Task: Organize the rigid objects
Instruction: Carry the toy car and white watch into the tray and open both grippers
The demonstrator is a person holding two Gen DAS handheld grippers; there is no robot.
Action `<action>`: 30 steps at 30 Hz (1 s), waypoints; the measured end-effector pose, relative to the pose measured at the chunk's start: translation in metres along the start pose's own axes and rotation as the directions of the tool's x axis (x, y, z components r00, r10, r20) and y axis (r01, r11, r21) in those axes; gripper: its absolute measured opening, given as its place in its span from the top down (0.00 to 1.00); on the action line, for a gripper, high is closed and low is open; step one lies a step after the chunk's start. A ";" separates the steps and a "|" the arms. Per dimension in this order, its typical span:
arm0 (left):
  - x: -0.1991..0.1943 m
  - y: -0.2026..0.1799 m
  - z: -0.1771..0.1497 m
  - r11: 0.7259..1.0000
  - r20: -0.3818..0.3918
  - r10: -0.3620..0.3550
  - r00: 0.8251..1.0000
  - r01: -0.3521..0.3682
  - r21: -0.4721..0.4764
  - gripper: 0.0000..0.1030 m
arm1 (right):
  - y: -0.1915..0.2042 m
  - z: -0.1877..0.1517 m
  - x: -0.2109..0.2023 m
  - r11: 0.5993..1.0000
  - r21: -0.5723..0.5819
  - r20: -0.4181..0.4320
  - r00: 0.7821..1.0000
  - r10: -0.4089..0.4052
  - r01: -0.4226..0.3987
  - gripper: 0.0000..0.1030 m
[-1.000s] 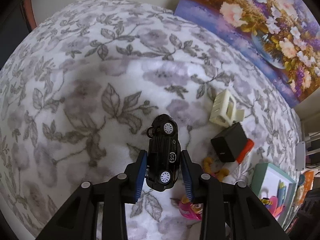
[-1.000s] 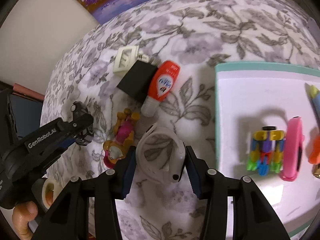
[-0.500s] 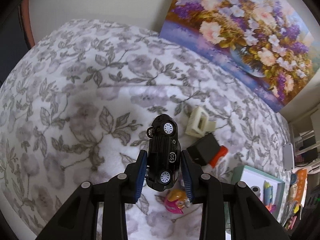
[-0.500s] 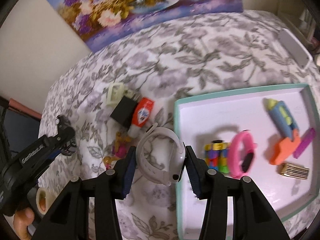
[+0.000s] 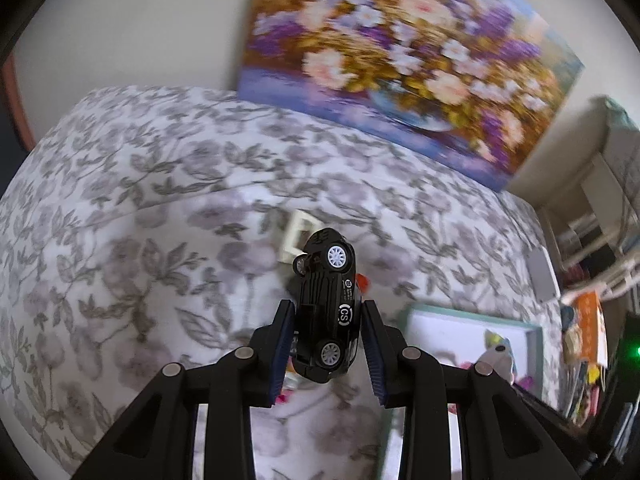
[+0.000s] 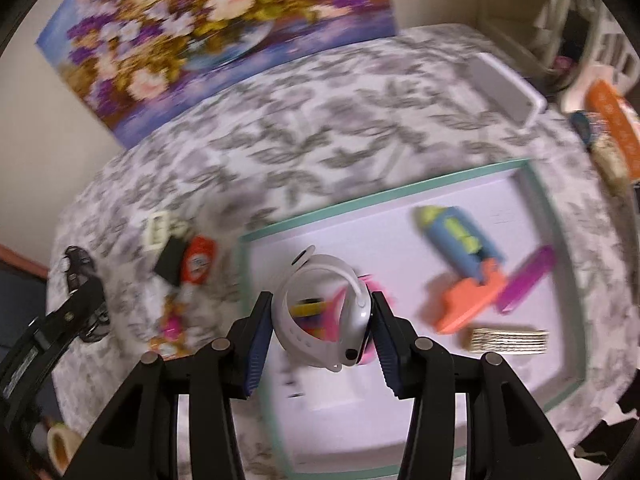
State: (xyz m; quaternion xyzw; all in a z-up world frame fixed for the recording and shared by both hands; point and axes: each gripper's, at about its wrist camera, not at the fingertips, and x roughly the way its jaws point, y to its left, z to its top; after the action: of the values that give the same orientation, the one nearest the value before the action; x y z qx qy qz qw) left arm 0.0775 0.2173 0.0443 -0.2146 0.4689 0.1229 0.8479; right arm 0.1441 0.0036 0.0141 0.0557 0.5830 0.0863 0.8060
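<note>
My left gripper [image 5: 325, 346] is shut on a black toy car [image 5: 326, 304], nose pointing away, held above the flowered cloth. In the right wrist view the same left gripper [image 6: 82, 280] with the car shows at the far left. My right gripper [image 6: 318, 322] is shut on a white watch band [image 6: 324, 316], raised over the left part of the teal-rimmed white tray [image 6: 400, 196]. A rocket toy [image 6: 460, 240], a purple bar [image 6: 528, 276], a gold comb-like piece [image 6: 506, 338] and a pink band [image 6: 374, 280] lie in the tray.
Left of the tray lie a cream frame [image 6: 158, 228], a black block [image 6: 170, 260], an orange-red bottle [image 6: 198, 264] and a pink figure [image 6: 170, 328]. A flower painting [image 6: 216, 28] leans on the wall. A white phone-like slab [image 6: 508, 92] and shelves stand far right.
Both grippers have swung rightward and higher. The right one now carries the watch band over the tray; the left one with the car has moved toward the tray's edge.
</note>
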 end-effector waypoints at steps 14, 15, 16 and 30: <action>0.012 -0.102 -0.035 0.972 -0.088 -0.078 0.993 0.095 0.217 0.65 | -0.099 0.014 -0.001 0.972 0.185 -0.040 0.990 -0.137 0.142 0.52; 0.013 -0.109 -0.038 0.968 -0.098 -0.080 0.992 0.101 0.230 0.65 | -0.106 0.015 -0.002 0.968 0.199 -0.042 0.988 -0.147 0.152 0.52; 0.015 -0.115 -0.041 0.964 -0.107 -0.084 0.991 0.107 0.243 0.65 | -0.110 0.015 -0.003 0.965 0.208 -0.043 0.987 -0.152 0.158 0.52; 0.037 -0.163 -0.081 0.924 -0.190 -0.058 0.980 0.125 0.362 0.65 | -0.135 0.013 -0.003 0.955 0.231 -0.053 0.982 -0.181 0.188 0.52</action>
State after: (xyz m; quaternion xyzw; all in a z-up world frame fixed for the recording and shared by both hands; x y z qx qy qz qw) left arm 0.1034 0.0352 0.0156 -0.0819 0.5461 -0.0274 0.8332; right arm 0.1659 -0.1294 -0.0044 0.0945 0.6044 -0.0581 0.7890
